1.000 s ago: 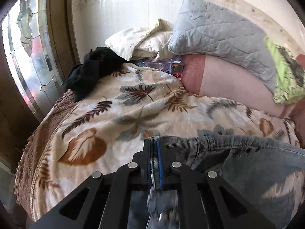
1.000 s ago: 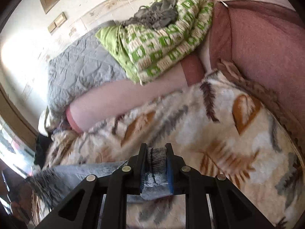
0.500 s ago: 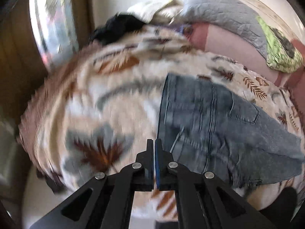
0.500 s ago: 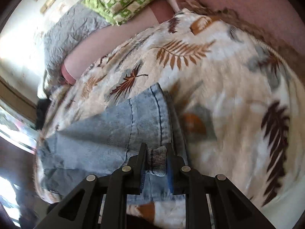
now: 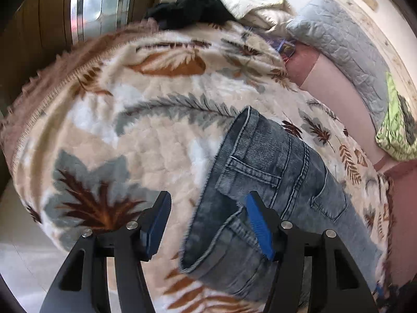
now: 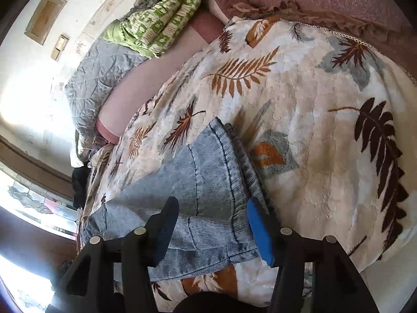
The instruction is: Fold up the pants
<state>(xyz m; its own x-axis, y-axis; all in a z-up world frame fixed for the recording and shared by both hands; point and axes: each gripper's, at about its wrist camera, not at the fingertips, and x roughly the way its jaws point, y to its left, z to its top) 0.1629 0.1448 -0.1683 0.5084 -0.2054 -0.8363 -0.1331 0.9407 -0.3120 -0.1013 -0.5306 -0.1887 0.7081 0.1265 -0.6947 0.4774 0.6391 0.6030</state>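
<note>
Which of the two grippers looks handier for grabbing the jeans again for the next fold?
Probably the right gripper: its open jaws straddle the jeans' hem. The left gripper, also open, sits partly off the waistband edge.

No legible text, label, brand or number — anywhere in either view.

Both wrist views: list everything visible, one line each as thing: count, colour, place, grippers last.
jeans: one, blue-grey denim, lying on the blanket below both grippers
blanket: one, cream with brown and grey leaves, covering the bed
quilted pillow: one, grey, by the wall
green bedding: one bundle, green-and-white print, beside the pillow
black garment: one, black, far edge of the bed
left gripper: one, black with blue pads, jaws just opened, denim between them unpressed
right gripper: one, same colours, jaws just opened over the hem
</note>
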